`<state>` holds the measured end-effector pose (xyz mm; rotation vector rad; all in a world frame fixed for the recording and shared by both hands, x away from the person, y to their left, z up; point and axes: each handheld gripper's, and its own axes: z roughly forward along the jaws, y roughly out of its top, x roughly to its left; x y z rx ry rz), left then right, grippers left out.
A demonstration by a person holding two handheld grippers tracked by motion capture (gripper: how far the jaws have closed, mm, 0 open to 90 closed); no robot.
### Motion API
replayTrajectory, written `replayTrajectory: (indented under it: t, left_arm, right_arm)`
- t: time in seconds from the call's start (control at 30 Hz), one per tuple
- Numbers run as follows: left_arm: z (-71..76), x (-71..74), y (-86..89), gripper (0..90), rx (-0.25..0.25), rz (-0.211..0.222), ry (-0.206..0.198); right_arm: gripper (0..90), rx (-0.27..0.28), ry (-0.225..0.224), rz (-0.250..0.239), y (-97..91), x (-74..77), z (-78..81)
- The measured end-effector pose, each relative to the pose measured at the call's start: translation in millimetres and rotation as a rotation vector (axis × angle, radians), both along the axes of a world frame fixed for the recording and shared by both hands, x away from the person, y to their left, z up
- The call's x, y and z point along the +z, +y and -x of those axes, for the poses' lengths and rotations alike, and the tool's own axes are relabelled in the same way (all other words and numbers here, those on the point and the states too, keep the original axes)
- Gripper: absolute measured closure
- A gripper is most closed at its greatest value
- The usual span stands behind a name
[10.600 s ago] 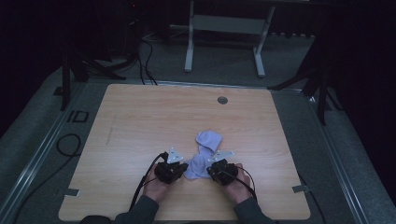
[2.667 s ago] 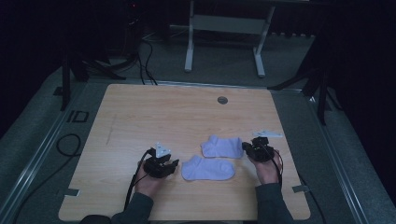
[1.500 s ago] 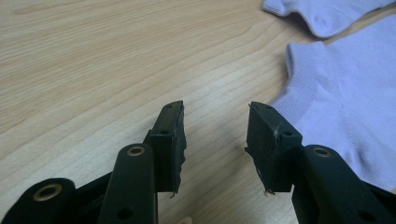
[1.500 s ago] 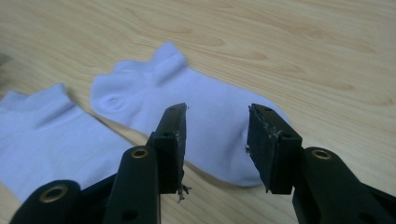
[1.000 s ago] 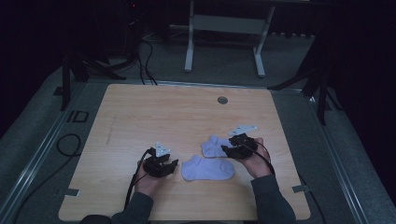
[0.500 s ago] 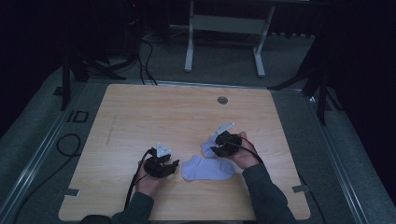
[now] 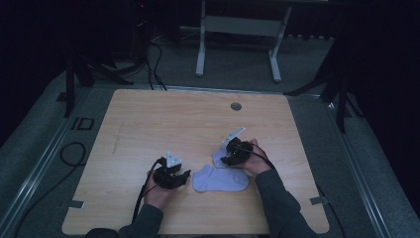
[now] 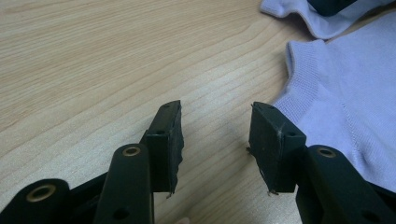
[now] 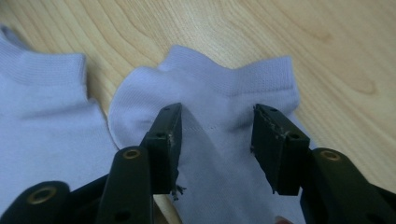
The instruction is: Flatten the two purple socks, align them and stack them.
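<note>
Two pale lilac ankle socks lie on the wooden table (image 7: pixel 148 124). The nearer sock (image 7: pixel 220 179) lies flat; in the left gripper view its ribbed cuff (image 8: pixel 345 107) is just right of my left gripper (image 8: pixel 215 135). That gripper (image 7: pixel 184 176) is open over bare wood, low to the table. The second sock (image 9: pixel 219 88) lies under my right gripper (image 9: pixel 215 135), which is open with its jaws down on the fabric, one on either side of a slight fold. In the high view my right gripper (image 7: pixel 229 157) covers most of that sock (image 7: pixel 217 158).
A round grommet hole (image 7: pixel 236 106) sits near the table's far edge. Beyond it stand the legs of a metal frame (image 7: pixel 200 44). A cable (image 7: pixel 69 153) loops on the floor to the left. Bare wood stretches across the left and far parts of the table.
The socks, bunched together between both grippers at first, now lie apart. Over the last second my right gripper has moved left onto the farther sock. The left gripper has stayed put.
</note>
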<state>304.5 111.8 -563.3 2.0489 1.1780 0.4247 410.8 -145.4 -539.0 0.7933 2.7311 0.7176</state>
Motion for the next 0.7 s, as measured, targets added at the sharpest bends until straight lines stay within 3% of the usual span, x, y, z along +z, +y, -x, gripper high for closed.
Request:
replayTrajectory:
  t: [0.07, 0.27, 0.63, 0.7]
  left_arm:
    - [0.1, 0.0, -0.1, 54.4, -0.001, -0.001, 0.0]
    - [0.4, -0.3, -1.1, 54.0, -0.004, -0.003, -0.004]
    - [0.6, -0.4, -1.6, 53.5, -0.008, -0.001, -0.004]
    - [0.5, -0.4, -1.4, 53.4, -0.01, 0.0, -0.003]
  right_arm:
    - [51.4, -0.01, 0.036, -0.029, -2.5, -1.1, -3.3]
    - [54.2, -0.023, 0.039, -0.032, -2.3, -1.0, -4.4]
    - [83.0, -0.125, 0.005, -0.053, -5.9, -1.9, -10.5]
    - [84.4, -0.146, 0.0, -0.066, -6.5, -2.7, -10.3]
